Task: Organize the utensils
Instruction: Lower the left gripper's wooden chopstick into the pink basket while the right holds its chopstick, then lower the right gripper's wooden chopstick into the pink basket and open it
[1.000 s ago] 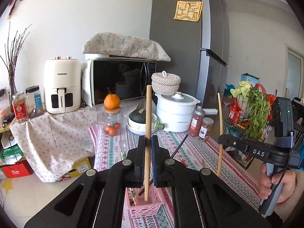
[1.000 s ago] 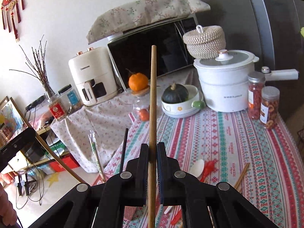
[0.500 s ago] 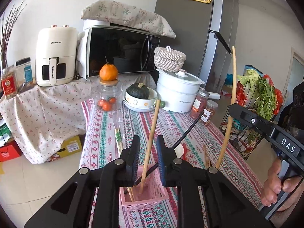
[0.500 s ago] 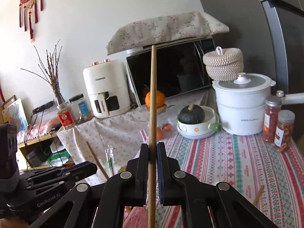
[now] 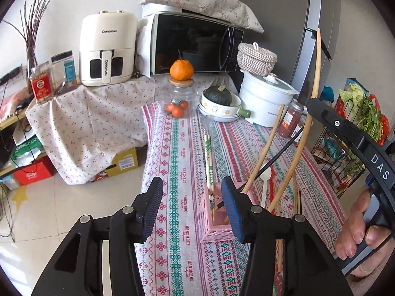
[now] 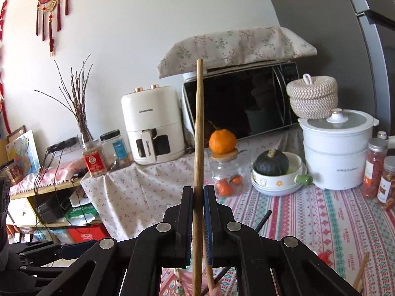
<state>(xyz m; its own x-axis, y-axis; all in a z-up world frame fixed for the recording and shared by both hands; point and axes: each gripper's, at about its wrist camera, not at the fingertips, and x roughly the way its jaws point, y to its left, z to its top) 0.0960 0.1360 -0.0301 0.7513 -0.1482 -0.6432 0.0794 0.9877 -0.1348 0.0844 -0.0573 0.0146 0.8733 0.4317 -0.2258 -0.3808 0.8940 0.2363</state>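
Across the striped tablecloth a pink basket is sitting, with a wooden chopstick and a black one leaning out of it. I am spreading my left gripper over the basket, nothing between its pads. My right gripper is pinching another wooden chopstick upright, in front of the microwave.
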